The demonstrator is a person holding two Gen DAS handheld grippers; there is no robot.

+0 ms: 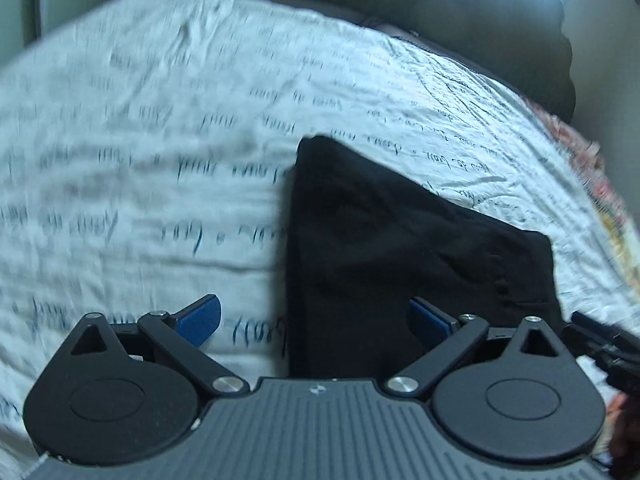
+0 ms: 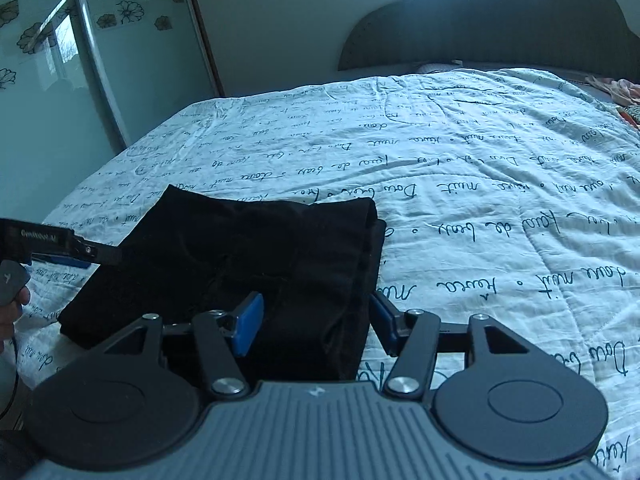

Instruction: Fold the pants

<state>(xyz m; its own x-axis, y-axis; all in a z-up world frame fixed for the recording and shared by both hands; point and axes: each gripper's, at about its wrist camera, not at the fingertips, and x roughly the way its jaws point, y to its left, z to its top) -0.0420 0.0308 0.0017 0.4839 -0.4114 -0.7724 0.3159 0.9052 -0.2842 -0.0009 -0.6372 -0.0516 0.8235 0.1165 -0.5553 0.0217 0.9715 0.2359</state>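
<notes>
Left wrist view is blurry. It shows the left gripper with its 2 blue pads far apart. Nothing is between them but the bedspread and the near edge of the black pants. The pads do not press on the cloth. The pants are folded into a small flat pile. They lie on the white bedspread, which has dark handwriting printed all over it. A dark headboard stands at the far end of the bed.

Right wrist view shows the right gripper with its 2 blue pads apart too. The right side of the folded pants sits in the gap between them. I cannot see the pads squeezing the cloth. The left gripper comes in from the left side, with its tip at the left edge of the pants. A bit of a hand shows under it. A sliding door with flower pictures stands beside the bed.
</notes>
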